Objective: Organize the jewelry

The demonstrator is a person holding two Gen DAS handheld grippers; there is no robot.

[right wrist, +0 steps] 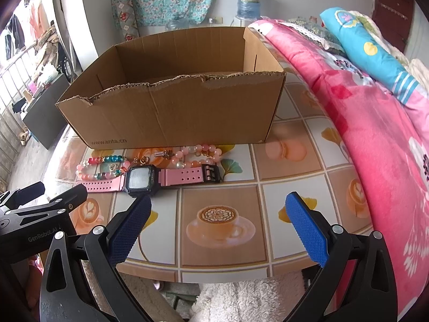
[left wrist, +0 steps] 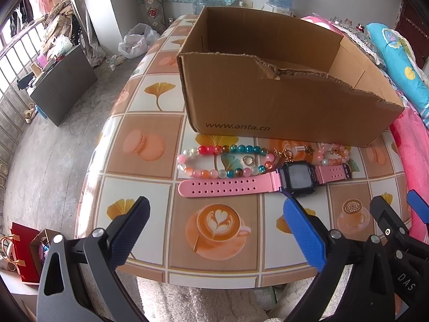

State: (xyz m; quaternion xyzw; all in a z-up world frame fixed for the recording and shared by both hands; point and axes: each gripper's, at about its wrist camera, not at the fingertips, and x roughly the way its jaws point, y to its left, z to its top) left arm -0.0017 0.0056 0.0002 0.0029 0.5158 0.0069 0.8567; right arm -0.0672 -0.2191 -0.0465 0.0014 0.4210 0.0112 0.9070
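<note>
Both sets of fingers spread wide, holding nothing: left gripper (left wrist: 215, 224), right gripper (right wrist: 218, 220). Pink watch (left wrist: 257, 182) lies just above my left fingertips, mid-frame, strap running left-right. Bead bracelets (left wrist: 222, 161) sit between it and the cardboard box (left wrist: 281, 102), which looks empty. Left's nearer.

Ahead of both grippers, the tiled-print table (left wrist: 150, 145) carries a cardboard box (left wrist: 268, 102), 2 bead bracelets (left wrist: 222, 161) (left wrist: 333, 154), a small ring (left wrist: 248, 160) and a pink watch (left wrist: 268, 182).
</note>
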